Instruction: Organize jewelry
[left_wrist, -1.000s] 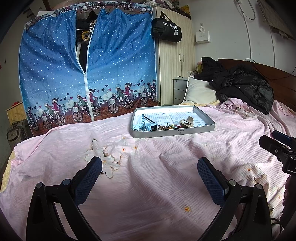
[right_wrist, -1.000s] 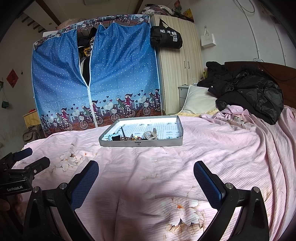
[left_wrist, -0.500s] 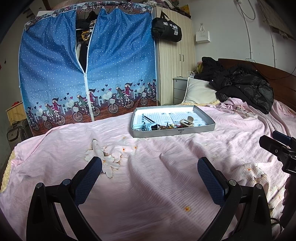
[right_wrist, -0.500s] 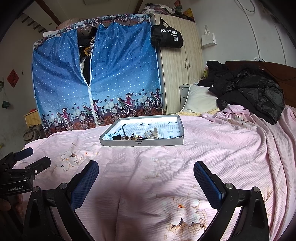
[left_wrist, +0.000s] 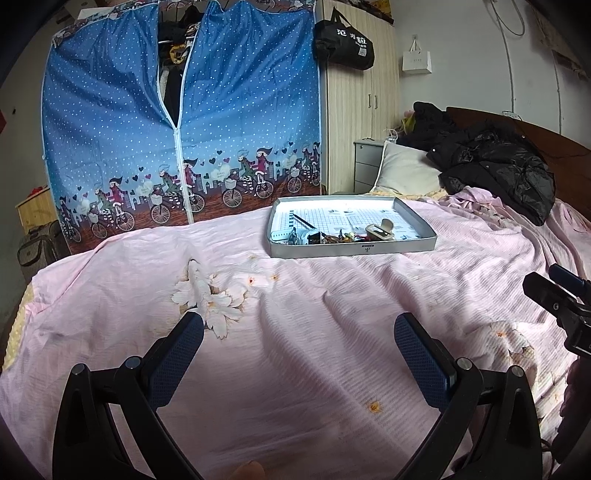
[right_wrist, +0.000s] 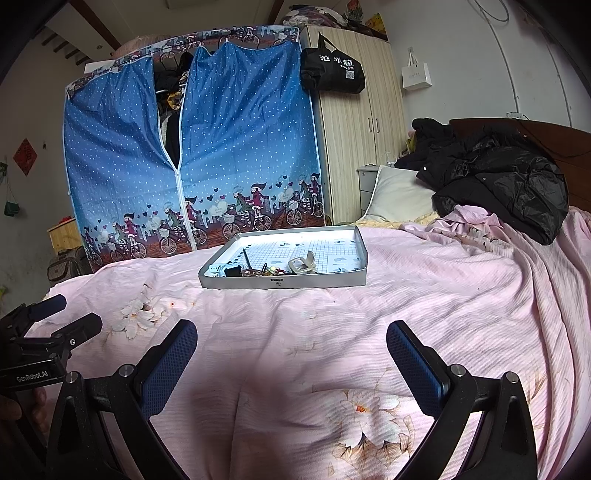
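Note:
A shallow grey tray (left_wrist: 421, 246) (right_wrist: 332, 277) sits on the pink bedspread, far ahead of both grippers. A small pile of jewelry (left_wrist: 341, 236) (right_wrist: 266, 271) lies along its near edge, with a beige hair clip (left_wrist: 380, 229) (right_wrist: 303, 263) and a thin dark stick (left_wrist: 303, 220) (right_wrist: 246, 258). My left gripper (left_wrist: 298, 332) is open and empty, low over the bedspread. My right gripper (right_wrist: 291, 338) is open and empty, also well short of the tray. Each gripper shows at the edge of the other's view, the right one (left_wrist: 557, 295) and the left one (right_wrist: 44, 325).
The pink floral bedspread (left_wrist: 314, 314) is wrinkled. A black jacket (left_wrist: 495, 166) and a white pillow (left_wrist: 406, 170) lie at the bed's far right by the headboard. A blue fabric wardrobe (left_wrist: 177, 129) and a wooden cabinet (left_wrist: 362, 110) stand beyond the bed.
The right wrist view has shifted slightly, with the tray a little lower and closer. The left gripper has not moved. Both stay open.

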